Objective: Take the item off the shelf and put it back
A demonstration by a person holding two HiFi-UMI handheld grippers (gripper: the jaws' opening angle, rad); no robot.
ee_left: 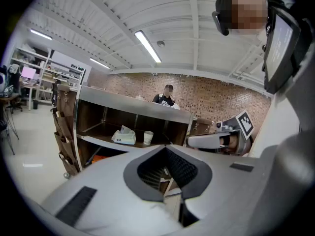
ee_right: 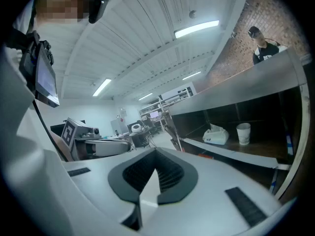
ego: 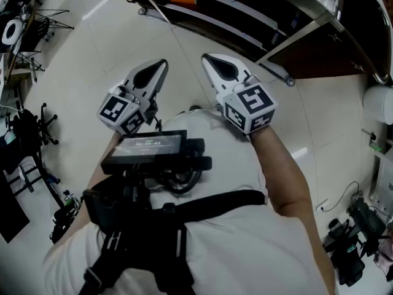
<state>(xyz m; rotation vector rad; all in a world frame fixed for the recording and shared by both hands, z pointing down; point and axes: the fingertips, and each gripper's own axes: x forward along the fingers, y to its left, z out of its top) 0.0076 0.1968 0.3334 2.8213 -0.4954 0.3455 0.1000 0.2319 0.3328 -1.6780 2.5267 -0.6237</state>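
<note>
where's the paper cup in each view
Head view: cannot be made out; the shelf runs off the top edge.
Left gripper view: paper cup left of centre, on the shelf.
Right gripper view: far right.
Shared landmark: the shelf; tissue pack sits beside the cup.

My left gripper (ego: 162, 62) and right gripper (ego: 206, 58) are pale grey-white shells, each narrowing to a point at the far end. Each shell has a teardrop-shaped window rimmed in black, with ribbed black pads (ee_left: 184, 169) inside it and a flat dark strip (ee_left: 74, 206) set into each broad flank. At the near end of each sits a white block printed with bold black square markers: the left cube (ego: 121, 112) and the right cube (ego: 250, 106). I wear a white short-sleeved shirt (ego: 258, 238). Black harness straps (ego: 209, 204) cross my chest and carry a black box with a small screen (ego: 146, 148). Black cables (ego: 178, 182) loop beneath it.
</note>
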